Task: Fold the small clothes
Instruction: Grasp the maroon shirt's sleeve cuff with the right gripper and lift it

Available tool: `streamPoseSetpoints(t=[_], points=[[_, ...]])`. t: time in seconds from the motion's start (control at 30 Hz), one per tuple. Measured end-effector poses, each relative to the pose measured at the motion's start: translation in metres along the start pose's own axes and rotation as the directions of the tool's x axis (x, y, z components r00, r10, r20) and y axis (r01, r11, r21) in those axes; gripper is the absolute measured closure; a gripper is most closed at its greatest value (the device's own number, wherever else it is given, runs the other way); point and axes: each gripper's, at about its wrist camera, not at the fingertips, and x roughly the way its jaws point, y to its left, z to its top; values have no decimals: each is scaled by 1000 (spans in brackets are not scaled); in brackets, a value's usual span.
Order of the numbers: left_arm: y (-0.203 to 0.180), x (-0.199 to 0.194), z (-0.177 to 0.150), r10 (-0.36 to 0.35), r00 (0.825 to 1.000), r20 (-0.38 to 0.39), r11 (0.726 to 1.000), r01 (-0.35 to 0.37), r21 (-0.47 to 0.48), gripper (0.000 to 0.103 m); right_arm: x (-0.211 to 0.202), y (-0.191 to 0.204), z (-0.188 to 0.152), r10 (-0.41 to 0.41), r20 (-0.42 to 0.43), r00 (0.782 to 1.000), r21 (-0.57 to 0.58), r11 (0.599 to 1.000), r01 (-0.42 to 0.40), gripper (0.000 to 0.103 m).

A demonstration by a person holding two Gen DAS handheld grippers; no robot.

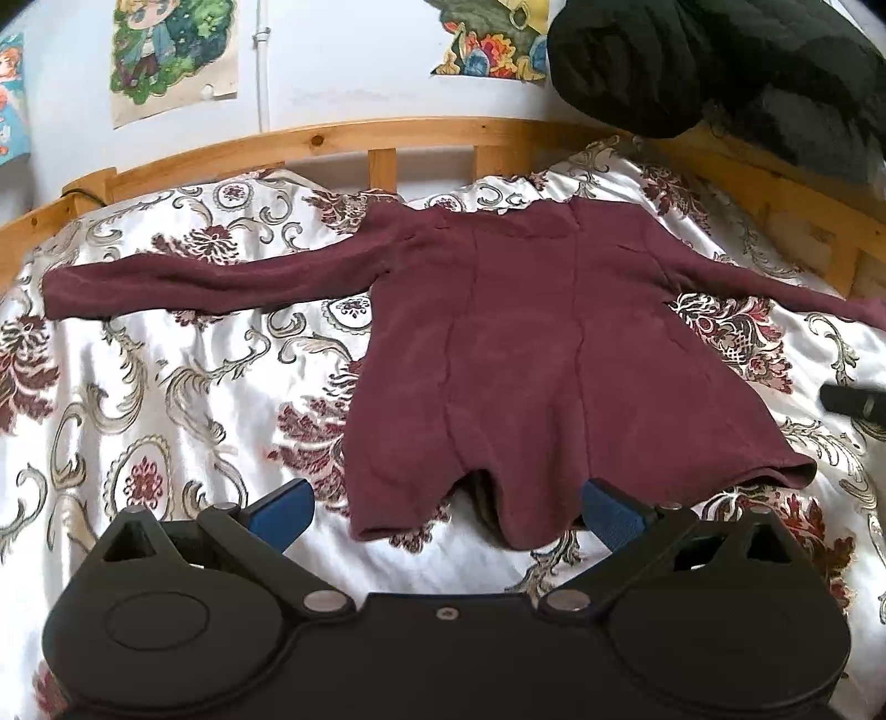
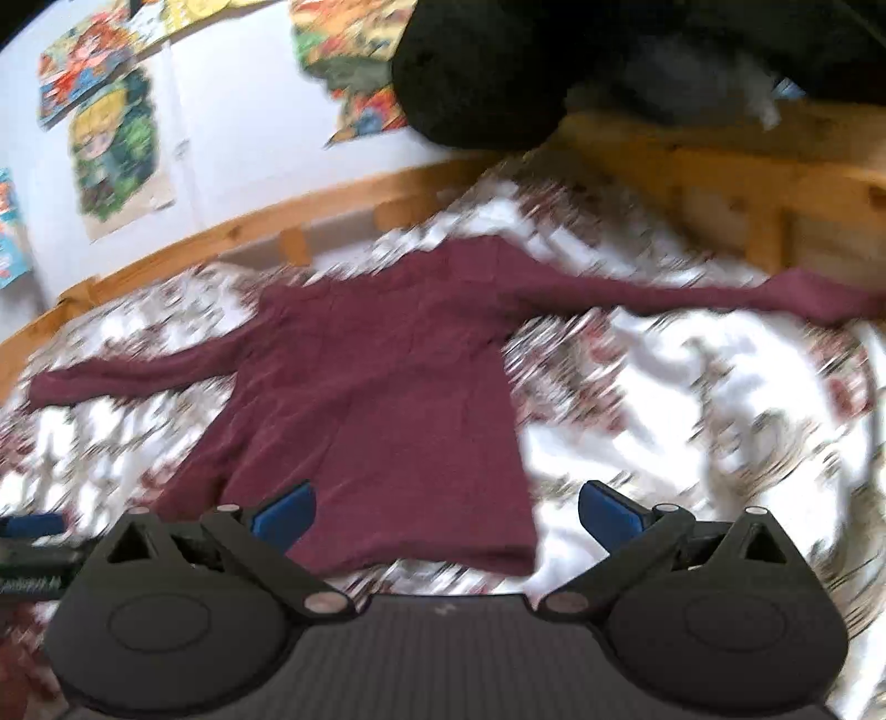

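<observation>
Maroon top point(image 1: 531, 343) lies spread flat in the middle of the frame on the patterned bedcover point(image 1: 166, 387), with both sleeves stretched out and the hem nearest to the cameras. I judge the first fold has not started; it is best to pinch a sleeve cuff or a hem corner cleanly, without catching the bedcover. The left gripper point(image 1: 443, 512) and the right gripper point(image 2: 443, 512) are both spread wide, hold nothing, and sit at the lower edge by the hem.

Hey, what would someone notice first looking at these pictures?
A maroon long-sleeved top lies flat with its sleeves stretched out, in the middle of a floral bedspread. Both hand-held grippers, left and right, are open near its hem. Cartoon posters hang on the wall behind.
</observation>
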Motion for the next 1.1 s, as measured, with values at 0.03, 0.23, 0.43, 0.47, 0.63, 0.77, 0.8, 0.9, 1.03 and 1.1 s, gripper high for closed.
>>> streamPoseSetpoints(t=[0.03,0.23,0.43,0.47,0.63,0.77,0.8,0.9,1.03,1.1], points=[[0,2,5,-1,1000,-10,1000,1,5,1,0,-3,6,-33,14,999,-1,999,33,0],[3,18,59,-11,996,-85,999,15,47,1,9,-47,45,-182,85,980,88,981,175,0],[5,27,118,39,998,-58,998,-36,44,1,47,-128,84,-261,25,965,315,918,240,0],[5,30,125,42,998,-45,999,-41,28,1,55,-138,86,-285,8,959,349,899,264,0],[-2,56,133,54,998,-37,998,-55,-41,1,89,-189,80,-383,-58,922,507,784,357,0],[-2,81,124,50,992,-114,997,-56,-56,1,115,-197,80,-434,-25,900,498,776,388,3],[-2,86,121,51,990,-129,997,-58,-49,1,118,-197,78,-445,-21,895,502,770,394,4],[1,98,113,52,986,-158,997,-59,-45,1,133,-205,72,-478,-36,878,499,752,430,19],[7,108,103,40,983,-181,997,-52,-61,1,138,-216,66,-483,-26,875,510,747,427,55],[9,112,98,38,980,-195,996,-53,-72,1,135,-217,65,-472,10,882,513,759,401,71]])
